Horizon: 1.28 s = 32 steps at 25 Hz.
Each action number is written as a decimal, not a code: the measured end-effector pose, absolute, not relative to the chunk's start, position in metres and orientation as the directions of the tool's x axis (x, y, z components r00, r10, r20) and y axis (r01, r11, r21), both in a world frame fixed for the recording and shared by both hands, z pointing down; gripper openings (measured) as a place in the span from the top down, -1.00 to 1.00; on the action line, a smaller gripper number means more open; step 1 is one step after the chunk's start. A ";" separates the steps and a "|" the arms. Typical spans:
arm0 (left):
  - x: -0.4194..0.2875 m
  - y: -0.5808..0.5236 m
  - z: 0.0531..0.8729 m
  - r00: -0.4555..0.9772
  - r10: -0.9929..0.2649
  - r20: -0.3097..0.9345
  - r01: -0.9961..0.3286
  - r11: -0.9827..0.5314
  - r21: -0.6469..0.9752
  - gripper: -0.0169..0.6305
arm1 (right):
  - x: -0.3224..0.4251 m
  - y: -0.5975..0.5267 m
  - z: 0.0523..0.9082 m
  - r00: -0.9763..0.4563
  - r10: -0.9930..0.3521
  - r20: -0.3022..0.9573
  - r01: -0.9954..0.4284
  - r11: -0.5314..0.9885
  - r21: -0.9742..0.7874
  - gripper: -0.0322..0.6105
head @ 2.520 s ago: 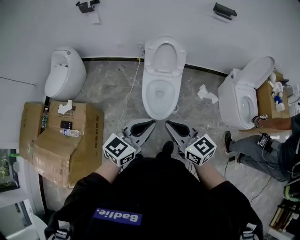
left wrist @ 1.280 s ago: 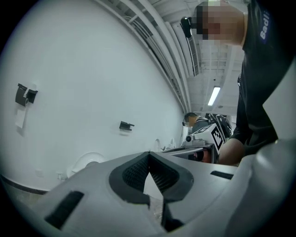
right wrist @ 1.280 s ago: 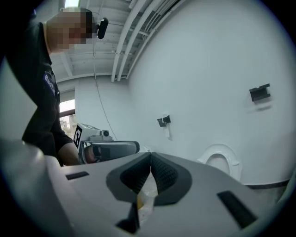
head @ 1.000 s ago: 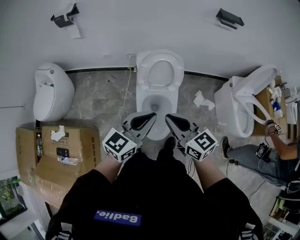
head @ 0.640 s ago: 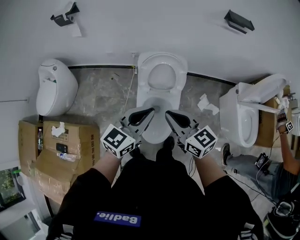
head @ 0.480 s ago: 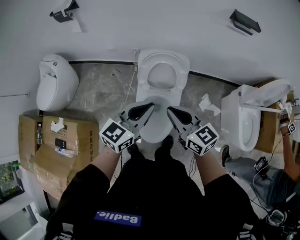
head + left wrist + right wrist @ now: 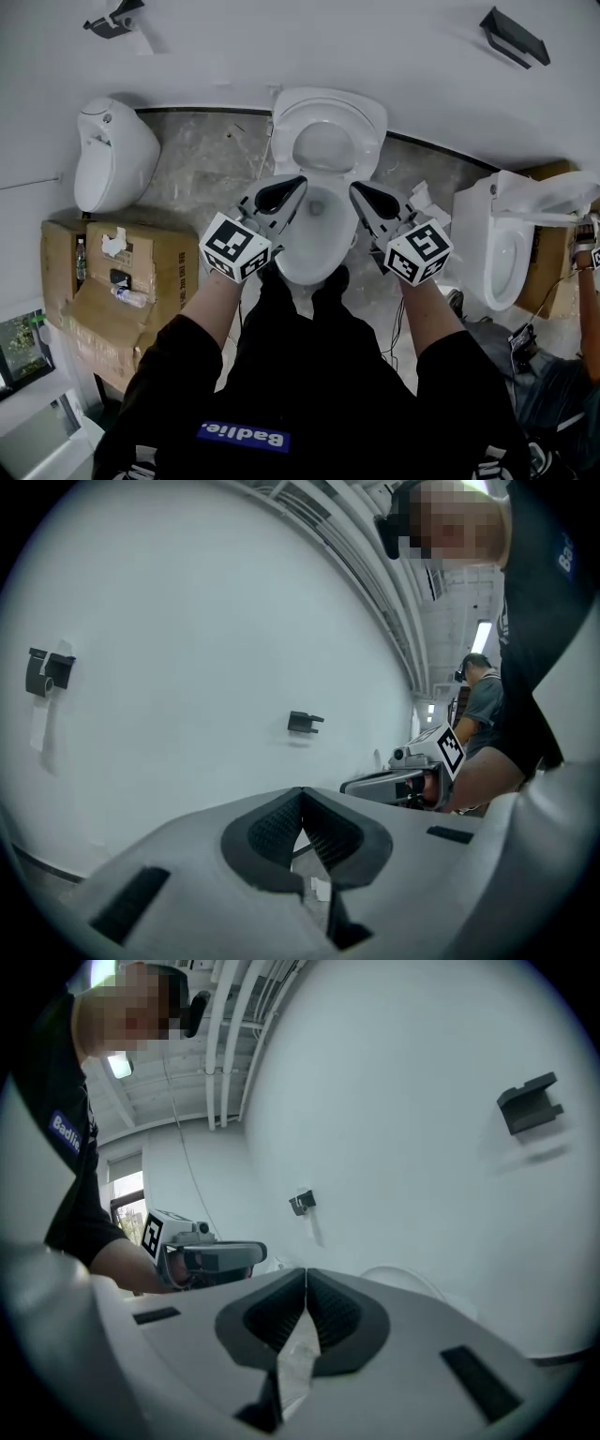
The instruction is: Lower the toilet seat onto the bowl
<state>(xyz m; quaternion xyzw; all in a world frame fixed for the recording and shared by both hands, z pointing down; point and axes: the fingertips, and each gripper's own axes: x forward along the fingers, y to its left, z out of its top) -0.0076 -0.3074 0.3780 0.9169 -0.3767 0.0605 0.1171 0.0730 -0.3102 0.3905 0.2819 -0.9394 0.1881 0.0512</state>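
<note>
While both tools hover above the toilet bowl (image 7: 317,265), the left gripper (image 7: 296,182) shows its jaws pressed together on nothing, and the right gripper (image 7: 357,188) is closed and empty too. Behind the bowl, the toilet seat (image 7: 328,107) stands raised against the wall. Left of the bowl sits a cardboard box (image 7: 141,295).

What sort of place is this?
Likely a test room or workshop rather than a real bathroom: a middle toilet, a left toilet and a right toilet stand side by side along one white wall, with no partitions, and opened cardboard boxes sit on the floor.
</note>
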 end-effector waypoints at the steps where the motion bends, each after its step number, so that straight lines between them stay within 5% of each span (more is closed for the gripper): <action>1: -0.009 -0.315 0.382 0.712 -0.673 0.202 -0.702 -0.693 0.166 0.90 | 0.074 -0.318 0.394 -0.827 -0.522 0.209 -0.562 0.762 -0.323 0.81; 32: -0.052 -0.473 0.494 0.708 -0.625 0.329 -0.675 -0.736 0.054 0.89 | 0.061 -0.465 0.496 -0.708 -0.597 0.378 -0.685 0.710 -0.163 0.79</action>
